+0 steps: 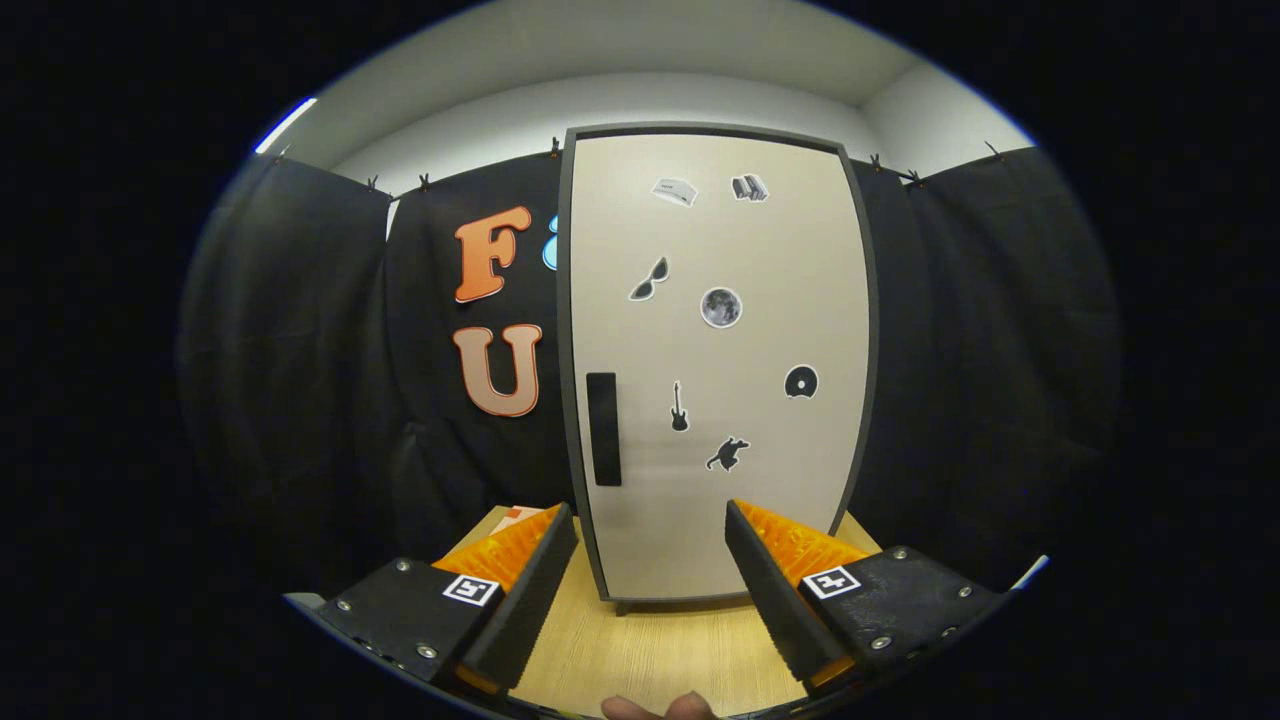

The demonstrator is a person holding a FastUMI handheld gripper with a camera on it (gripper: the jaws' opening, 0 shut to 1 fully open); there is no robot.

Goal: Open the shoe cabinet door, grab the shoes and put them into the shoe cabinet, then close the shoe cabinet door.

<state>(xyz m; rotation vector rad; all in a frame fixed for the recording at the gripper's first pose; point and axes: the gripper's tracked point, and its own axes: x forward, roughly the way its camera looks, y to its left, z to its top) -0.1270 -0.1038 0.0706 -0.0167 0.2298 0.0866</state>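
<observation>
On the wooden tabletop [640, 650] the shoe cabinet [715, 360] stands just ahead with its door shut, its dark handle [603, 428] at the left edge, and the tool [650, 545] spread wide and empty, so nothing looks done yet.

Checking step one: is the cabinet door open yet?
No, the door sits flush in its frame with its handle untouched; the gripper is open short of it, nothing between the jaws.

Shoe cabinet [715, 360] stands on table [650, 660], door shut.
Handle [603, 428] sits at the door's 9 o'clock; gripper [650, 540] fingers parted at 6 o'clock, short of it.
</observation>
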